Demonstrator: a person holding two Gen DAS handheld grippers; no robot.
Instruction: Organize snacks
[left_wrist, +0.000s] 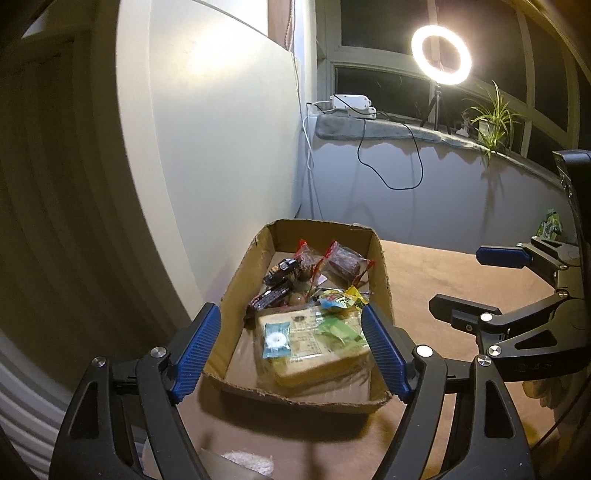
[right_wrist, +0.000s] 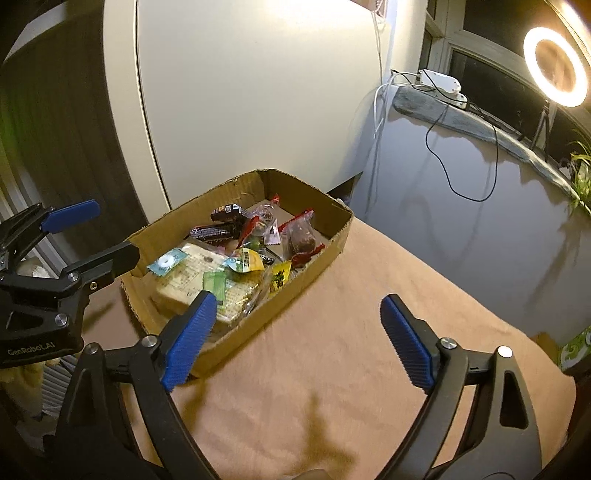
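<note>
Wall panel (left_wrist: 221, 147): pale, upright, just behind the box on the far left side.
Left gripper (left_wrist: 291, 349): jaws spread wide, blue pads (left_wrist: 197, 350) on either side of the near end of the box, not pressing on it, nothing held.
Cardboard box (left_wrist: 236, 291): open-topped, torn rim, on the brown table (left_wrist: 424, 280), near its left edge.
Snacks (left_wrist: 314, 325): all inside the box, loosely piled.
Large packet (left_wrist: 314, 354): clear wrap, pale yellow contents, at the near end of the box.
Small blue packet (left_wrist: 275, 339): white ring on it, lying on top of the large packet.
Green packet (left_wrist: 338, 328): on the large packet, toward its right side.
Dark bars (left_wrist: 275, 295): in the middle of the box, toward its left wall.
Red-edged packets (left_wrist: 345, 262): at the far end of the box, dark contents inside.
Yellow packet (left_wrist: 356, 297): against the right wall of the box.
Right gripper (right_wrist: 299, 338): jaws wide apart, empty, held over bare table right of the box; left pad just in front of the box's near corner in the right wrist view.
Windowsill (left_wrist: 406, 129): grey, along the far wall, white device (left_wrist: 351, 103) with cables on it.
Ring lamp (left_wrist: 441, 55): lit, on a tripod on the sill.
Potted plant (left_wrist: 491, 125): on the sill, right of the lamp.
Green-patterned packet (left_wrist: 550, 225): at the far right edge of the table, well apart from the box.
</note>
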